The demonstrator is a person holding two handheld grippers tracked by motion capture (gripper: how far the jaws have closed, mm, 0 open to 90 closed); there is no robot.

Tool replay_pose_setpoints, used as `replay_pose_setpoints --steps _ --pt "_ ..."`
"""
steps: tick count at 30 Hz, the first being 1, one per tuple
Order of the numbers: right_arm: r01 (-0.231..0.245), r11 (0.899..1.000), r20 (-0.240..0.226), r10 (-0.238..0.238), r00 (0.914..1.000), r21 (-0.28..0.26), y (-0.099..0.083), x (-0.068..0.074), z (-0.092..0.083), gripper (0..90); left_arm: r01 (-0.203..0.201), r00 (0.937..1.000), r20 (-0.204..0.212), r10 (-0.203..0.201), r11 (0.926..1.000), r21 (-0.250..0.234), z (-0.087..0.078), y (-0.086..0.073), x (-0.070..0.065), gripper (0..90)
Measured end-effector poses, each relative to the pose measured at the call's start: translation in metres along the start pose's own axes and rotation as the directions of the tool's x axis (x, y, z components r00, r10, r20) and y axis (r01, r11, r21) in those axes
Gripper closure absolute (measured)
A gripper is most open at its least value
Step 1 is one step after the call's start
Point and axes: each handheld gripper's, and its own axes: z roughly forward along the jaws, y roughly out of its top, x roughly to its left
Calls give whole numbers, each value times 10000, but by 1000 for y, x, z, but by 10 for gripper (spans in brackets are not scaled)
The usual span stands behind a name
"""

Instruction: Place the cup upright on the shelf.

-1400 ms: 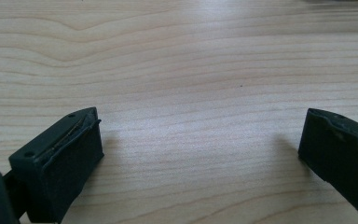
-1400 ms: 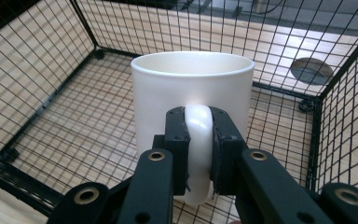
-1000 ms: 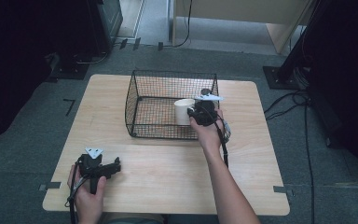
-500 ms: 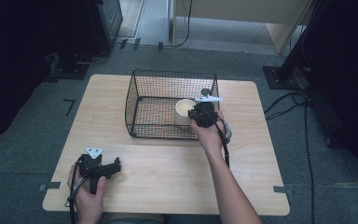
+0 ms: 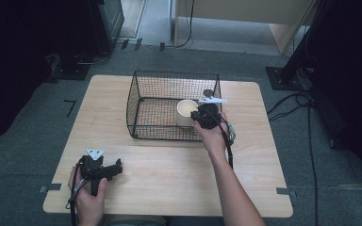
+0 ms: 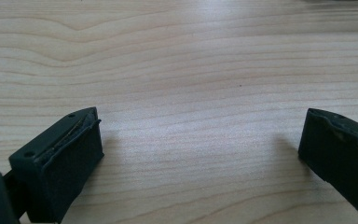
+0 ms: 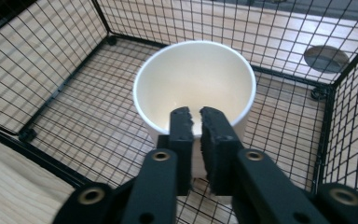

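A white cup stands upright, mouth facing up, inside a black wire basket on the wooden table. The right gripper reaches over the basket's near right corner, jaws pinching the cup's near rim. The left gripper rests low near the table's front left, jaws spread wide.

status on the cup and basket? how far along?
Done: the white cup is inside the wire basket, near its right wall.
In hand: the right gripper is clamped on the cup's near rim, one jaw inside and one outside. Whether the cup rests on the basket floor is unclear.
Left: releasing the cup and pulling the gripper out. The left gripper sits open over bare table, idle.
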Motion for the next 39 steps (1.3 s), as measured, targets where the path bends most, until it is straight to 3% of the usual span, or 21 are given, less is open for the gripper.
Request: replay_pose_setpoints --steps 4,9,12,16,19,22,26,33,39 --pt "56 9997 -221 -61 9997 -238 1 1 -8 705 0 10000 -1 0 10000 -1 0 0 0 0" --pt "91 9976 -252 -109 9996 -688 -2 1 -26 514 6 10000 0 -6 10000 -3 0 0 0 0" --pt "195 9972 -89 -202 9998 -726 -6 3 -36 339 6 10000 0 -6 10000 -9 0 0 0 0" --pt "308 9966 168 -296 9994 -760 -12 6 -50 179 -4 10000 9 4 10000 -15 0 0 0 0" --pt "197 9956 -15 -199 9998 -917 -17 8 -63 118 3 10000 7 -3 10000 -25 0 0 0 0" --pt "372 9958 -119 -383 9992 -834 -24 11 -74 0 4 10000 3 -4 10000 -30 0 0 0 0" --pt "624 9948 -28 -628 9980 -801 -41 9 -85 0 3 10000 7 -3 10000 -20 0 0 0 0" --pt "282 9964 59 -278 9996 -800 -67 -1 -99 0 -5 10000 6 5 10000 -14 0 0 0 0" --pt "379 9967 204 -365 9991 -713 -86 -11 -108 0 -22 10000 5 22 10000 0 0 0 0 0"
